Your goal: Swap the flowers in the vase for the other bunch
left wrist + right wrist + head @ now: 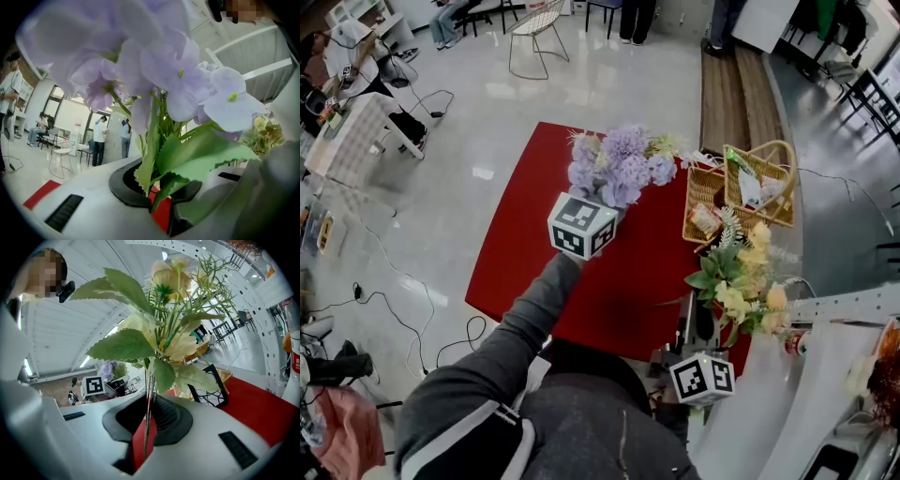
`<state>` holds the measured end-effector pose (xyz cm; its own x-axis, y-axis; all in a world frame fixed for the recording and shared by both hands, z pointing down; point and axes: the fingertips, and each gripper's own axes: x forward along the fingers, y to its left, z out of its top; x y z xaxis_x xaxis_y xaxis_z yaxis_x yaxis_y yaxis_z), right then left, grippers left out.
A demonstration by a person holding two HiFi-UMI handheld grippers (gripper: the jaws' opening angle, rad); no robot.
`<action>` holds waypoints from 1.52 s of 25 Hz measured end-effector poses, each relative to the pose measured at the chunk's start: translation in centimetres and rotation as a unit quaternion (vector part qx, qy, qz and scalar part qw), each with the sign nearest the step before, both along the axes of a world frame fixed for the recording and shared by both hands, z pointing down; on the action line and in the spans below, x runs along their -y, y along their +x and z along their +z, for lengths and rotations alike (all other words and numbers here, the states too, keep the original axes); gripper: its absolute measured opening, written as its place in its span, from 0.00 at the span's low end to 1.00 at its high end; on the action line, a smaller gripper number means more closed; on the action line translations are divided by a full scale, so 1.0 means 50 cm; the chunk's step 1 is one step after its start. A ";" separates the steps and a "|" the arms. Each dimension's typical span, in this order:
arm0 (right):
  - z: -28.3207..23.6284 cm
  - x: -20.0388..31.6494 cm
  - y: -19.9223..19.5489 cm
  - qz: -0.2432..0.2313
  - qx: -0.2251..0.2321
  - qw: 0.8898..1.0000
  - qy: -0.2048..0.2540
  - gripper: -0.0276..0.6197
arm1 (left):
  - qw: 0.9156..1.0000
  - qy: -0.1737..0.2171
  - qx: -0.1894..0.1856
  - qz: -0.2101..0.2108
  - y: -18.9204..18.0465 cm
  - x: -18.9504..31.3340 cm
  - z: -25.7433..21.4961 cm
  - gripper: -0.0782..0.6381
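Observation:
My left gripper (611, 212) holds a bunch of purple flowers (622, 167) upright above the red table (581, 291). In the left gripper view its jaws (157, 199) are shut on the green stems and leaves (161, 159), and the pale purple blooms (154, 61) fill the view. My right gripper (698, 347) is shut on the thin stems (148, 399) of a yellow bunch (741, 281), held upright near the table's near right corner. In the right gripper view a white vase with a black line pattern (208, 386) stands on the red table behind the yellow bunch (168, 301).
A wicker basket (766, 155) with small items stands at the table's far right, with a flat wicker tray (705, 192) beside it. A white counter (787, 394) runs along the right. Chairs and people stand on the shiny floor (487, 141) beyond the table.

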<state>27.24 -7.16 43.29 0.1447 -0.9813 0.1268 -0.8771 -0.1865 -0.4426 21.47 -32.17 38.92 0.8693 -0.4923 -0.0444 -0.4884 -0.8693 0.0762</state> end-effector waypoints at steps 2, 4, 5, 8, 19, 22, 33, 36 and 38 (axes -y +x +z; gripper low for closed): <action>-0.003 0.000 -0.005 -0.002 -0.001 1.000 0.004 0.09 | 1.000 -0.001 -0.013 0.001 -0.007 -0.002 -0.020 0.18; -0.006 -0.003 -0.012 -0.004 -0.001 1.000 0.007 0.09 | 1.000 0.003 -0.022 0.003 -0.014 -0.008 -0.045 0.18; -0.008 -0.005 -0.016 -0.005 -0.001 1.000 0.009 0.09 | 1.000 0.007 -0.025 0.005 -0.017 -0.012 -0.059 0.18; -0.012 -0.012 -0.023 -0.006 -0.002 1.000 0.015 0.09 | 0.999 0.017 -0.037 0.012 -0.024 -0.026 -0.096 0.18; -0.030 -0.022 -0.054 -0.021 -0.010 0.999 0.037 0.09 | 0.997 0.047 -0.053 0.017 -0.073 -0.062 -0.201 0.18; -0.032 -0.024 -0.070 -0.028 -0.011 0.999 0.039 0.09 | 0.997 0.052 -0.047 0.015 -0.097 -0.071 -0.210 0.18; -0.030 0.032 -0.141 -0.091 -0.014 0.995 0.040 0.09 | 0.998 0.040 -0.024 -0.051 -0.254 -0.040 -0.170 0.18; -0.028 0.050 -0.159 -0.110 -0.015 0.993 0.039 0.09 | 0.997 0.031 -0.013 -0.074 -0.300 -0.031 -0.144 0.19; -0.027 0.063 -0.170 -0.121 -0.016 0.992 0.036 0.09 | 0.996 0.022 -0.008 -0.087 -0.328 -0.025 -0.127 0.18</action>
